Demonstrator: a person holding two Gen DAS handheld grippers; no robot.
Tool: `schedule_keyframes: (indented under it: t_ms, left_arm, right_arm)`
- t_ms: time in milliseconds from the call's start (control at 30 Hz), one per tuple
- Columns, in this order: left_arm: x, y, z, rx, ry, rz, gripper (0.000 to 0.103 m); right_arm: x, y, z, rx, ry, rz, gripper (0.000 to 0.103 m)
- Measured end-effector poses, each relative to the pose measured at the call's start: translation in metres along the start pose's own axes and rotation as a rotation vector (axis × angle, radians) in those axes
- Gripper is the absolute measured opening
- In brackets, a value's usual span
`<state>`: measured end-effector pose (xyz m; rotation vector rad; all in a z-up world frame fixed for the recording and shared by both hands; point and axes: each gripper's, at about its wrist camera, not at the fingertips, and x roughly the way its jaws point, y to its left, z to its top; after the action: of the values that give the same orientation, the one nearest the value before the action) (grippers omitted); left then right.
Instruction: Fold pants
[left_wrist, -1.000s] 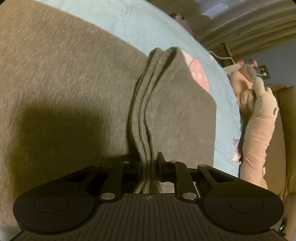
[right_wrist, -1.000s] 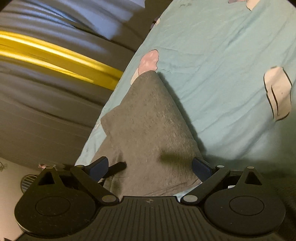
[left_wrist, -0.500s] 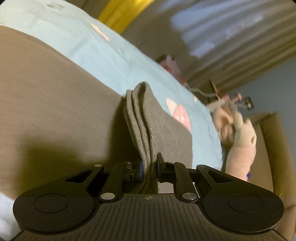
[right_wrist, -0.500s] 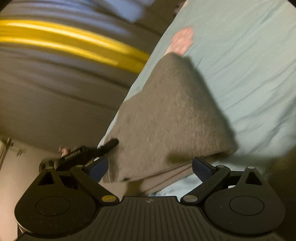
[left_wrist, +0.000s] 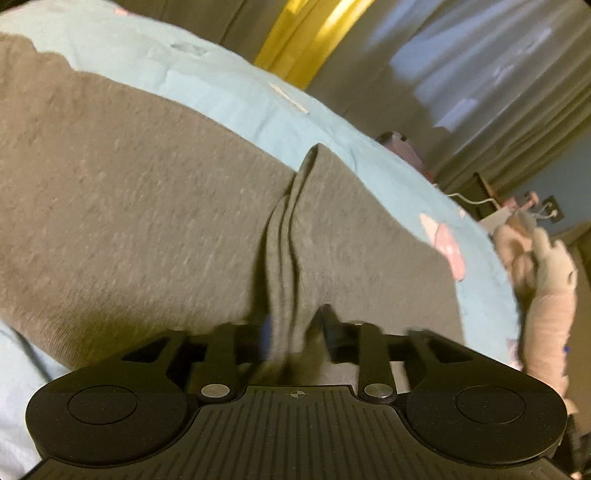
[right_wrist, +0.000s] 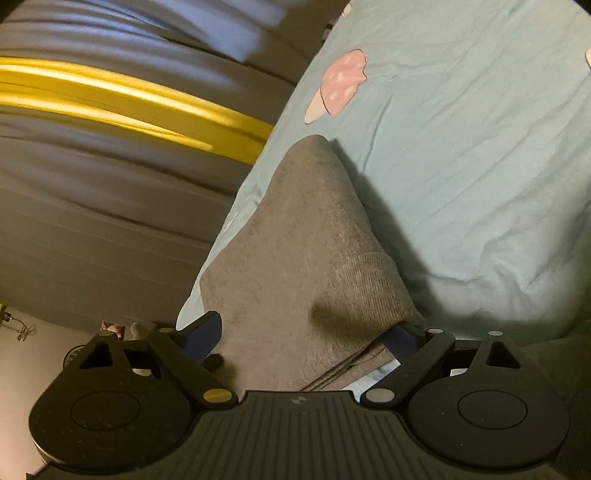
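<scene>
Comparing with half a second ago, the left view has swung: more of the light blue bedsheet with pink mushroom prints (left_wrist: 229, 85) and the yellow curtain strip (left_wrist: 310, 33) now show. The left gripper (left_wrist: 295, 326) is nearly closed, pinching a bunched edge of the grey knit pants (left_wrist: 147, 221), which lie spread across the bed. The right gripper (right_wrist: 306, 336) stands wide open as before, a folded pant layer draped between its blue-padded fingers (right_wrist: 201, 334), unclamped.
</scene>
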<state>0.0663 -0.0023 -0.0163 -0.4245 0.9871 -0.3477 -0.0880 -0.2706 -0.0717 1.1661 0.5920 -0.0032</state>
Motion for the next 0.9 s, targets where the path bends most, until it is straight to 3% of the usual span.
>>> schedule_keyframes:
  t_ms: [67,200,267,333,367,400,433,500,567,633,700,733,800,900]
  left_arm:
    - [0.007,-0.005,-0.004,0.010,0.003,-0.006,0.047]
    - [0.016,-0.003,-0.005,0.023,0.015,0.024,0.046]
    - [0.021,0.002,-0.004,0.012,0.021,0.073,0.023]
    - [0.021,0.014,-0.002,-0.049,0.025,0.042,0.019]
    - [0.019,0.016,-0.002,-0.061,0.014,0.026,0.017]
    - [0.014,0.012,-0.002,-0.040,-0.022,0.015,0.017]
    - [0.006,0.008,-0.004,-0.004,-0.063,-0.006,0.017]
    - [-0.010,-0.007,-0.009,0.116,-0.152,-0.029,0.017]
    - [-0.013,-0.016,-0.011,0.157,-0.183,-0.004,0.023]
    - [-0.005,-0.013,-0.008,0.129,-0.169,0.066,0.027]
    - [0.011,0.002,0.000,0.036,-0.115,0.127,0.036]
    - [0.016,0.009,0.003,-0.005,-0.086,0.127,0.041]
    - [0.021,0.015,0.010,-0.028,-0.079,0.092,0.041]
    - [0.026,0.008,0.022,0.031,-0.100,0.054,0.046]
  right_arm:
    - [0.007,0.004,-0.001,0.006,0.016,0.007,0.094]
    - [0.021,0.010,-0.008,-0.008,0.002,-0.033,0.094]
    - [0.023,0.007,-0.009,-0.008,-0.048,-0.084,0.086]
    - [0.019,0.001,-0.005,-0.001,-0.091,-0.132,0.054]
    - [0.017,-0.005,-0.004,0.013,-0.093,-0.158,0.044]
    - [0.016,-0.010,-0.003,0.030,-0.091,-0.182,0.025]
    - [0.014,-0.016,-0.002,0.047,-0.086,-0.197,0.022]
    - [0.011,-0.020,0.000,0.050,-0.070,-0.181,0.022]
    - [0.013,-0.019,0.003,0.022,-0.053,-0.186,0.022]
    - [0.016,-0.019,0.003,0.013,-0.049,-0.198,0.023]
    - [0.018,-0.020,0.003,0.012,-0.043,-0.205,0.023]
    - [0.019,-0.020,0.003,0.012,-0.041,-0.205,0.023]
    - [0.021,-0.020,0.004,0.018,-0.036,-0.197,0.024]
    - [0.018,-0.019,0.003,0.017,-0.033,-0.191,0.025]
